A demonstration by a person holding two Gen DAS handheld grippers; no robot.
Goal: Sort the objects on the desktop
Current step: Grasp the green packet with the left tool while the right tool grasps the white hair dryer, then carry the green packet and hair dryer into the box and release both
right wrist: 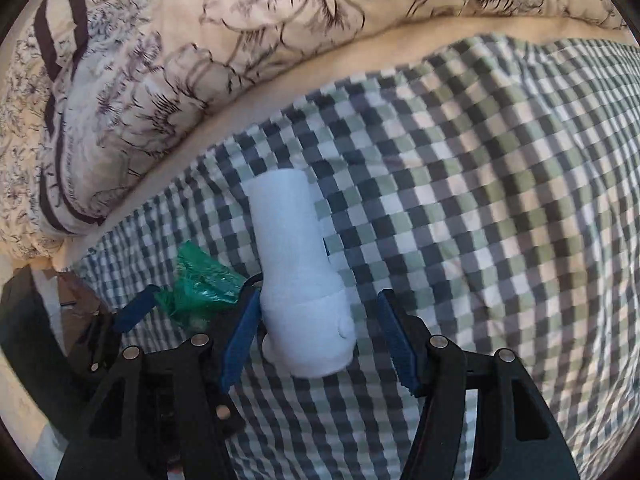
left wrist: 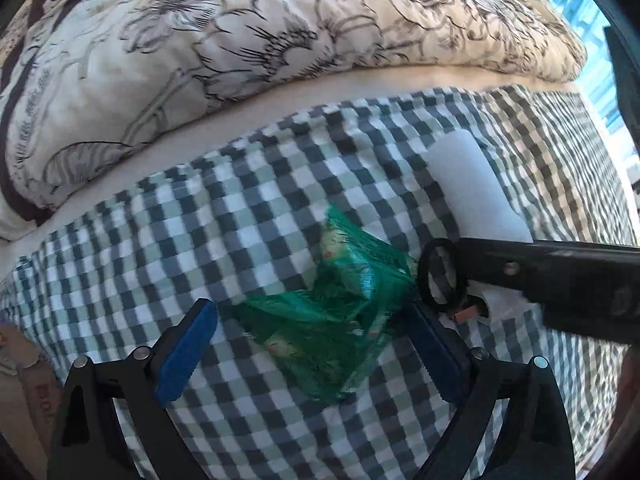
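- While both point down at the checked cloth (left wrist: 280, 184), the left gripper (left wrist: 316, 328) stands open astride the green packet (left wrist: 340, 312)
- Right gripper (right wrist: 316, 332) open around the white sock (right wrist: 300, 272), beside the packet

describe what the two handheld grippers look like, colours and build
Both match: the left gripper and right gripper have matte black angular frames with triangular cut-outs and round silver rivets at the pivots. Each finger carries a flat blue pad with a ridged, toothed inner face. No cables, markings or sleeves show.
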